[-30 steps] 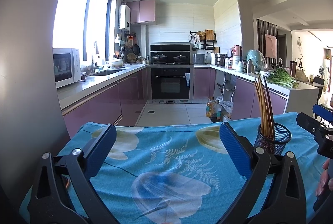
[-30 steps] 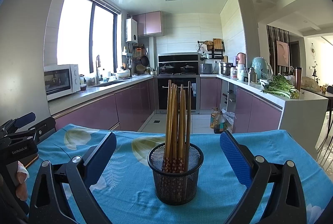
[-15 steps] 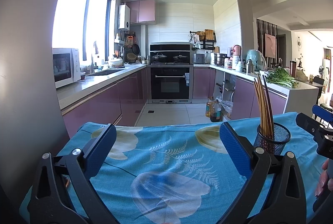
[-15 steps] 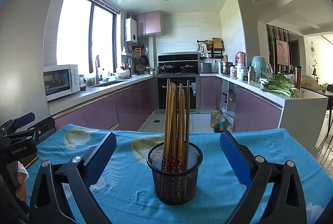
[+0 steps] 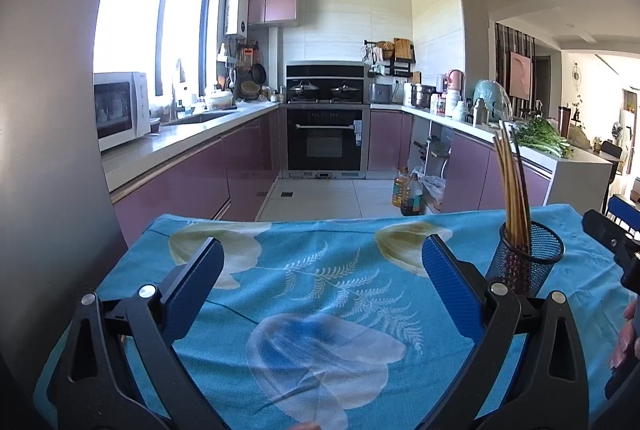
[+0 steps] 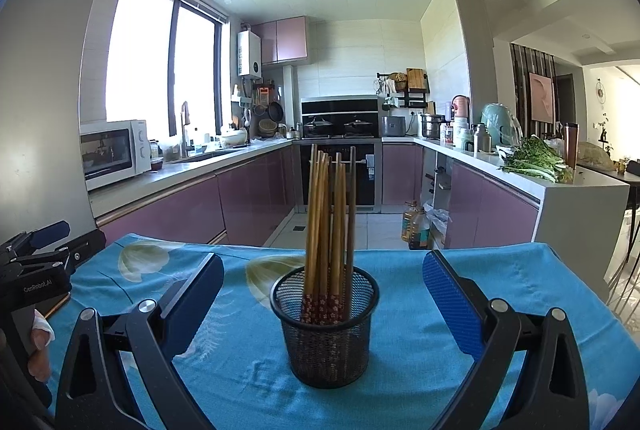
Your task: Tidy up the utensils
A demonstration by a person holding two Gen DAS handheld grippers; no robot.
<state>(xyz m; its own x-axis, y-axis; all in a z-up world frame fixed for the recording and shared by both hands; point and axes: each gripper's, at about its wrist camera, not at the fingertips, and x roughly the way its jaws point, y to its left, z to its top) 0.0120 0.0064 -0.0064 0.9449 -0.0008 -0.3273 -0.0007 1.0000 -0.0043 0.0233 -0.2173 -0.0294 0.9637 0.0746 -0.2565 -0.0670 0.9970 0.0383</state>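
Chopsticks [image 6: 326,226] slightly nearer right claw [image 6: 323,296]

The left tongs [image 5: 320,282] hover low over the tabletop [image 5: 304,270], their two blue-padded fingers [image 5: 448,286] spread wide with nothing between them. A blue cloth printed with pale flowers and fern leaves covers the tabletop. To the right, just beyond the right finger, a black mesh cup [image 5: 527,258] stands upright on the cloth, holding a bunch of wooden chopsticks [image 5: 509,182] that lean slightly left. At the far right edge, part of the right tongs [image 5: 612,242] and a hand [image 5: 626,334] show. Behind lies a kitchen with purple cabinets.
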